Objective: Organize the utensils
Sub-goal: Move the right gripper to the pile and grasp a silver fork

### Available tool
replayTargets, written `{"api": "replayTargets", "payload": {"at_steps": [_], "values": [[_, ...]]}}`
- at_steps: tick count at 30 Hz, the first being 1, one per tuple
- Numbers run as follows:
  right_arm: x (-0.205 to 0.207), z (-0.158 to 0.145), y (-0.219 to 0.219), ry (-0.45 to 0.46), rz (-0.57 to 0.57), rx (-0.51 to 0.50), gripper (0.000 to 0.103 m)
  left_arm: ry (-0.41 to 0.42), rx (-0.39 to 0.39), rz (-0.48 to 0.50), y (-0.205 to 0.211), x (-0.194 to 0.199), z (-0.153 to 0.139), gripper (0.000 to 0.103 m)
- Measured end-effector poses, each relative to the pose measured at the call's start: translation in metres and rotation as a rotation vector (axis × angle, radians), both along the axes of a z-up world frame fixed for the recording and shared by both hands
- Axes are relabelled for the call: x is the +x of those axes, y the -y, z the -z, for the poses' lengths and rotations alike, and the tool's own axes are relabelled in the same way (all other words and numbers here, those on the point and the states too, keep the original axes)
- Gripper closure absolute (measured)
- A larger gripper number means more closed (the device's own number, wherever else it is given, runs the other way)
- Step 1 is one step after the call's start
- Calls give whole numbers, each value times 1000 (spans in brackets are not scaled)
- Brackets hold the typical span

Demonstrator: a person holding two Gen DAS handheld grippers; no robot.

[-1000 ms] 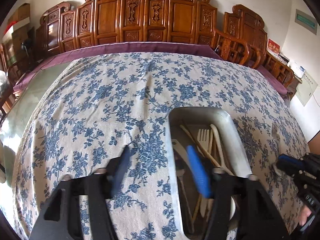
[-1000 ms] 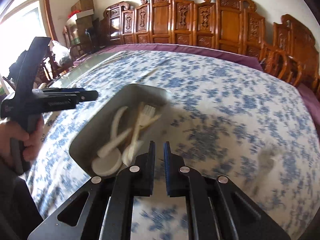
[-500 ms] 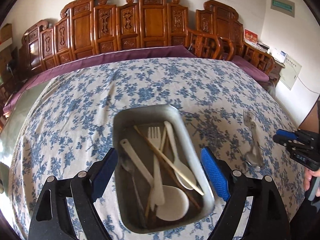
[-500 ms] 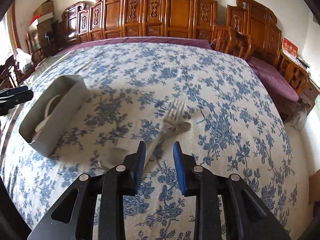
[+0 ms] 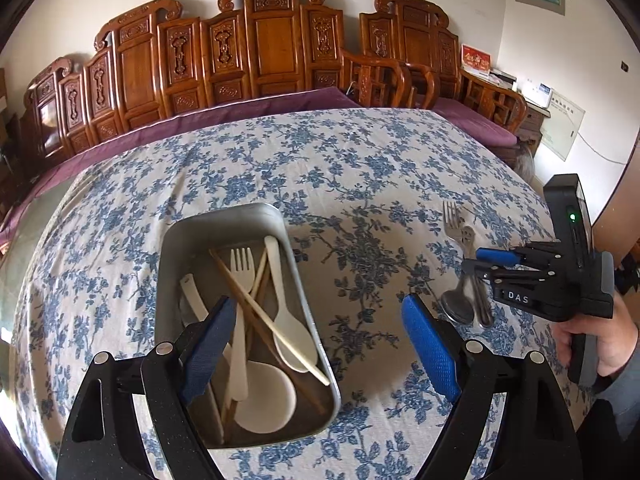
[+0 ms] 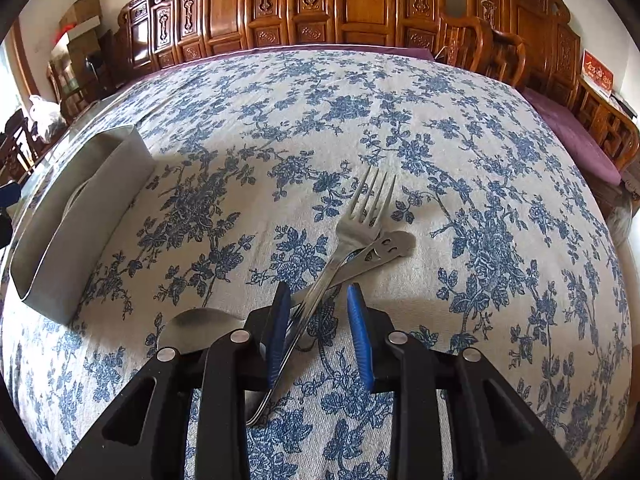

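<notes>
A metal tray [image 5: 176, 248] on the floral tablecloth holds a white fork [image 5: 240, 272], white spoons [image 5: 288, 336] and chopsticks [image 5: 264, 316]. My left gripper [image 5: 320, 344] is open, its left finger over the tray, its right finger beyond the tray's right rim. A steel fork [image 6: 360, 224] lies across a steel spoon [image 6: 384, 248] with a smiley handle on the cloth. My right gripper [image 6: 320, 328] is open just above them, with the fork's handle between its fingers. The fork [image 5: 454, 220] and right gripper [image 5: 476, 264] also show in the left wrist view.
The tray [image 6: 80, 216] sits to the left in the right wrist view. Carved wooden chairs [image 5: 280, 48] line the table's far side. A purple cloth [image 5: 200, 124] edges the table. A hand [image 5: 592, 344] holds the right gripper.
My left gripper has opened wider and shifted right of the tray. My right gripper has swung right from the tray, opened, and come down close over the steel fork and spoon.
</notes>
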State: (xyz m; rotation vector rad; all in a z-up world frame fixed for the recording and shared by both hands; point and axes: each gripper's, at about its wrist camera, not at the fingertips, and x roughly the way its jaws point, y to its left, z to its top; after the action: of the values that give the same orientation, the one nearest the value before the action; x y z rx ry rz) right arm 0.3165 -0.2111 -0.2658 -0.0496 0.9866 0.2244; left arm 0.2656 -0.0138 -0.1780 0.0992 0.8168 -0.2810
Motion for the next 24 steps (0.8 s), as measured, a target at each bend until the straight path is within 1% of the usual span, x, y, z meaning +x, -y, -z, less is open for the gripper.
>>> {"api": "replayTargets", "payload": {"at_steps": [6,14,17,21,22,24], "values": [[-3,0,10,-15,1,8,71,-39,-7,5,17,-6,10,22],[-5,-1,19,-13,-31,-48,71,-64,12,35,50,-24,17,22],[1,2,23,-26,-38,-22,71,-76,22,35,57,-27,21,22],[10,4,20,-10,-50,-42,72,-96,23,18,65,-26,24,22],[11,4,20,-11,-54,-48,74,-101,18,11,66,-25,24,22],[11,3,20,-9,-58,-63,84,-113,3,-3,70,-21,25,22]]}}
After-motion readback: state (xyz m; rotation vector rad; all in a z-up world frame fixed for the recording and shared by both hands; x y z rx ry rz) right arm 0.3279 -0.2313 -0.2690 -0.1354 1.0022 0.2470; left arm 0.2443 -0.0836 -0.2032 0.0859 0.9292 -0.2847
